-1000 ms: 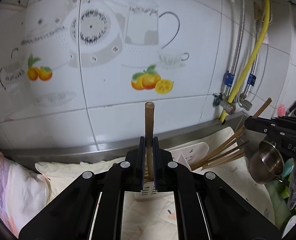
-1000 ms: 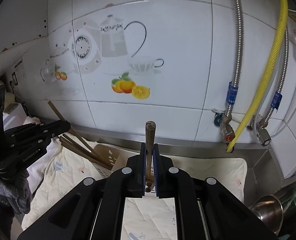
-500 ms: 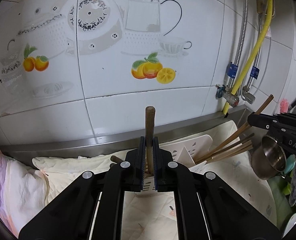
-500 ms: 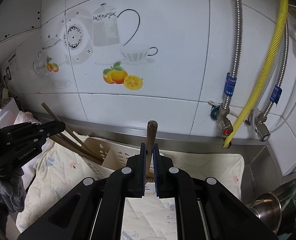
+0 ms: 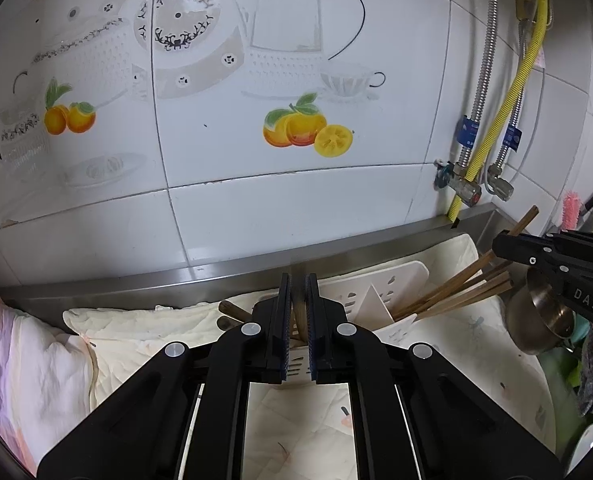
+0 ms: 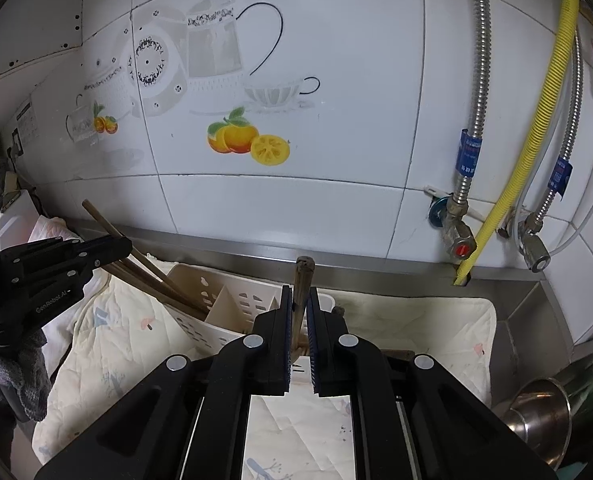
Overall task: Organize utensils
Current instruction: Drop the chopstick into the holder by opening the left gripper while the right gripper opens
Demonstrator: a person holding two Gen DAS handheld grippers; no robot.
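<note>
A white slotted utensil caddy (image 5: 376, 284) (image 6: 232, 300) rests on a quilted cloth (image 5: 144, 344) against the tiled wall. Several wooden chopsticks (image 5: 456, 292) (image 6: 144, 272) lean out of one compartment. My left gripper (image 5: 298, 280) is shut on a thin wooden handle (image 5: 298, 312) whose top barely reaches the jaw tips; its lower end is hidden over the caddy. My right gripper (image 6: 298, 292) is shut on another wooden handle (image 6: 302, 280) that sticks up a little above the jaws. Each gripper shows at the edge of the other's view, beside the chopsticks.
A steel pot (image 5: 536, 320) (image 6: 536, 412) sits at the right. A yellow hose (image 6: 536, 128), braided pipes and valves (image 6: 456, 240) run down the wall at the back right. A pink and white cloth (image 5: 24, 360) lies at the far left. More wooden handle ends (image 5: 232, 310) lie left of the caddy.
The handle in the left gripper now stands far lower between the jaws. The right handle sits slightly lower. Both views have dipped nearer the caddy.
</note>
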